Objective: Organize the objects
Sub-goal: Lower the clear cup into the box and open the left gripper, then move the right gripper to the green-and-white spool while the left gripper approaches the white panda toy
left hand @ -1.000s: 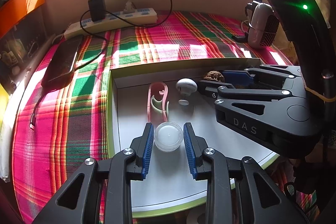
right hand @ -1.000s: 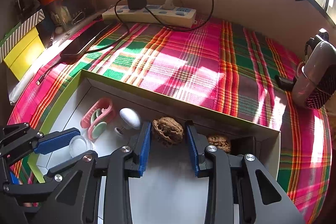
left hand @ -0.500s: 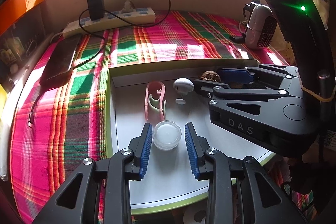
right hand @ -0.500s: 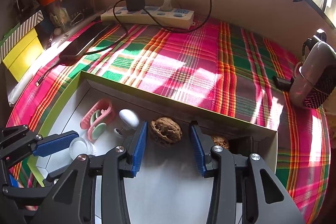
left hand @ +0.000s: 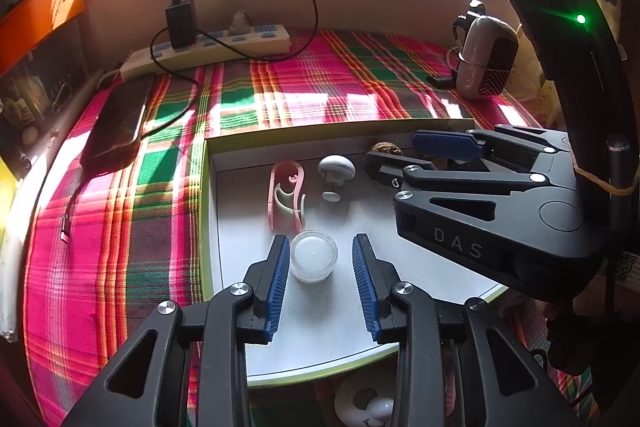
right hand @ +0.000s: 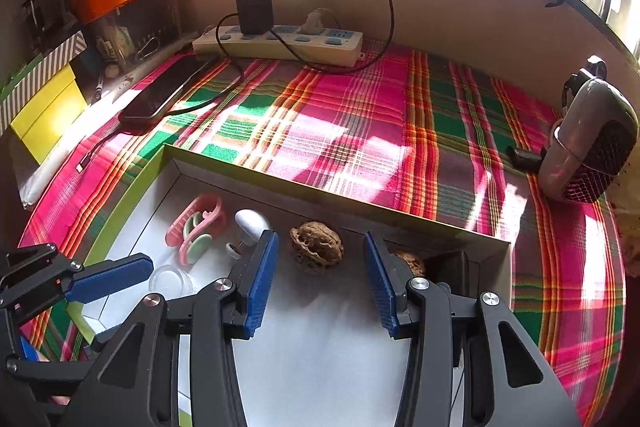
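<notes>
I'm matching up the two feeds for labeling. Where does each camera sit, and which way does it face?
Left wrist: sits on the left gripper, looking forward over the small clear jar in the white tray; the right gripper crosses its right side.
Right wrist: sits on the right gripper, facing the walnut; the left gripper shows at lower left.
Shared: tray, jar, walnut, pink clip, power strip.
</notes>
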A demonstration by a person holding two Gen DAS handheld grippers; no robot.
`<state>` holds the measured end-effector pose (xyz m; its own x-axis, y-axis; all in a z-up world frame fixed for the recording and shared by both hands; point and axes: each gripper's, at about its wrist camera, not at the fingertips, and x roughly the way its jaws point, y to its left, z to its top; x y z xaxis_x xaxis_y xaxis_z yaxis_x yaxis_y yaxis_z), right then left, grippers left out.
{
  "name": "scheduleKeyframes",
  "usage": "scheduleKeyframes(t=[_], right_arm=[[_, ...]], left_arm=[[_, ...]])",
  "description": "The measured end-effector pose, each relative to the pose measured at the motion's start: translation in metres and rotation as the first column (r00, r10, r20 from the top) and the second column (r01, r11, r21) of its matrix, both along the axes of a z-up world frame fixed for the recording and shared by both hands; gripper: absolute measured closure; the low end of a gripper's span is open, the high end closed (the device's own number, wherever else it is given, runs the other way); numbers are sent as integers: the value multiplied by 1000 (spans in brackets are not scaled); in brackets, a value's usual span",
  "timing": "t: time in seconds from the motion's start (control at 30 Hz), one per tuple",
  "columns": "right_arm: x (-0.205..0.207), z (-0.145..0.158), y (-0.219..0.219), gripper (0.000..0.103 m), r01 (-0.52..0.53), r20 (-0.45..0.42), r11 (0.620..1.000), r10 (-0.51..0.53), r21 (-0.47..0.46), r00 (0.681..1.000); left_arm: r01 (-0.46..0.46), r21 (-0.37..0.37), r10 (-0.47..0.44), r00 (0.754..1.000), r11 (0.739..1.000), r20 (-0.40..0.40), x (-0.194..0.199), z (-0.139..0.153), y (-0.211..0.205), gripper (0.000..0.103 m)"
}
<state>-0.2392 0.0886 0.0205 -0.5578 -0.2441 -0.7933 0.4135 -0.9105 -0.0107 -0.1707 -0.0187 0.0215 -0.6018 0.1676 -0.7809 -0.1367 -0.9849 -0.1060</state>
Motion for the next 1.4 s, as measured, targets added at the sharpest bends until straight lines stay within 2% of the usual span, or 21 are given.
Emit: scheduleKeyframes(t=[0.6, 0.83, 1.13, 1.27, 1.4], right_arm=[[47, 28, 16, 57, 35, -54, 999, -37, -41, 998], [69, 34, 23, 57, 53, -69, 997, -57, -56, 996], [95, 28, 40, 57, 77, -66, 993, -83, -87, 994], [111, 24, 47, 57, 50, -66, 990, -59, -130, 996], [125, 14, 49, 54, 12, -48, 991, -19, -133, 999]], left_arm=[[2, 7, -2, 999, 1000, -47, 40, 25, 0, 72], [-31, 23, 33, 997, 999, -70, 63, 31, -10, 72], [-58, 73, 63, 996, 996, -60, 84, 26, -21, 72], [-64, 94, 69, 996, 994, -49, 91, 21, -24, 72], [-74, 113, 78, 996, 991, -34, 95, 16, -27, 72]])
